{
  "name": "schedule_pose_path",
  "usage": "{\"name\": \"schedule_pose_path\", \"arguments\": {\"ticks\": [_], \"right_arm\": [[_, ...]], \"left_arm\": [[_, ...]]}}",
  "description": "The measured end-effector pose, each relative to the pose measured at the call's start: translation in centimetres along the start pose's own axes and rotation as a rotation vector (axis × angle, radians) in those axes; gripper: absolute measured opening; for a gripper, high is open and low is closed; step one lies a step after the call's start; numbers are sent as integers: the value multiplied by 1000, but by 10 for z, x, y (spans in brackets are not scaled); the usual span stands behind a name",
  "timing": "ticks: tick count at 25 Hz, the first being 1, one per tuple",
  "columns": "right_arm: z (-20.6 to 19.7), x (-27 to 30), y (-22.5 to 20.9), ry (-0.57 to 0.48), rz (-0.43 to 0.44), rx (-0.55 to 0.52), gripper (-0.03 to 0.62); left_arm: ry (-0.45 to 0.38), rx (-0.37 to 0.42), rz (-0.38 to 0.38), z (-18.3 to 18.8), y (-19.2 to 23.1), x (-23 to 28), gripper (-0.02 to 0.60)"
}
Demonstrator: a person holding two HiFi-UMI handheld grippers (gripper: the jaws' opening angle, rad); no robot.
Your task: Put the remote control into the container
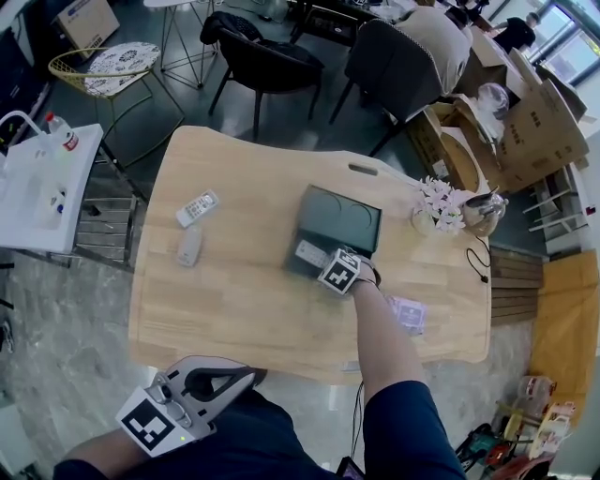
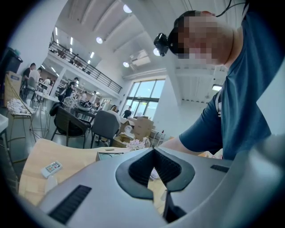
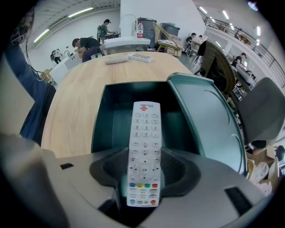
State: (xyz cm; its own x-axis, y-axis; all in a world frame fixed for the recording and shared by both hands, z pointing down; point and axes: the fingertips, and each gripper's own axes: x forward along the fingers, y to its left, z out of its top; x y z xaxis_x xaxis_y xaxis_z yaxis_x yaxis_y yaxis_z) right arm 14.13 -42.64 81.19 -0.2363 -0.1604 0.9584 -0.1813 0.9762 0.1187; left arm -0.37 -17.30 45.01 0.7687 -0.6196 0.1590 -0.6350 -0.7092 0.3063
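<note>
Right gripper view: right gripper [image 3: 142, 167] grips remote control [image 3: 144, 133] over container [image 3: 105, 116].

Light wooden counter [image 1: 246, 314], rounded corners, standing on a grey marbled floor [image 1: 56, 319], with a strip of wood flooring [image 1: 565, 319] to the right. Seating beyond it: one black chair [image 1: 267, 56], one grey chair [image 1: 398, 70], one yellow wire chair [image 1: 111, 66] with a patterned cushion. White side table [image 1: 37, 187] at left. Open cardboard boxes [image 1: 534, 122] at right. Hall has white walls, tall windows [image 2: 144, 95], a railed mezzanine [image 2: 89, 73] and round ceiling lights [image 2: 127, 8].
</note>
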Motion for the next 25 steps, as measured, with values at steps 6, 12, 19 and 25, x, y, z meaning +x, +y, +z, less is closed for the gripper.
{"name": "schedule_pose_path", "arguments": {"ticks": [6,12,19,25], "right_arm": [[-1,1,0,11,18,-1,227],[-2,-4,-1,-5,8,32,231],[5,-41,-4,-118,-95,73,235],[37,-114,11,-314,-257,129,235]], "left_arm": [[11,-13,-6,-3,-3,-1,91],[16,-17,-24,-6,-12,-1,91],[6,-19,-41,1,-18,-7,94],[-19,-15,-85,14,-22,-11,94]]}}
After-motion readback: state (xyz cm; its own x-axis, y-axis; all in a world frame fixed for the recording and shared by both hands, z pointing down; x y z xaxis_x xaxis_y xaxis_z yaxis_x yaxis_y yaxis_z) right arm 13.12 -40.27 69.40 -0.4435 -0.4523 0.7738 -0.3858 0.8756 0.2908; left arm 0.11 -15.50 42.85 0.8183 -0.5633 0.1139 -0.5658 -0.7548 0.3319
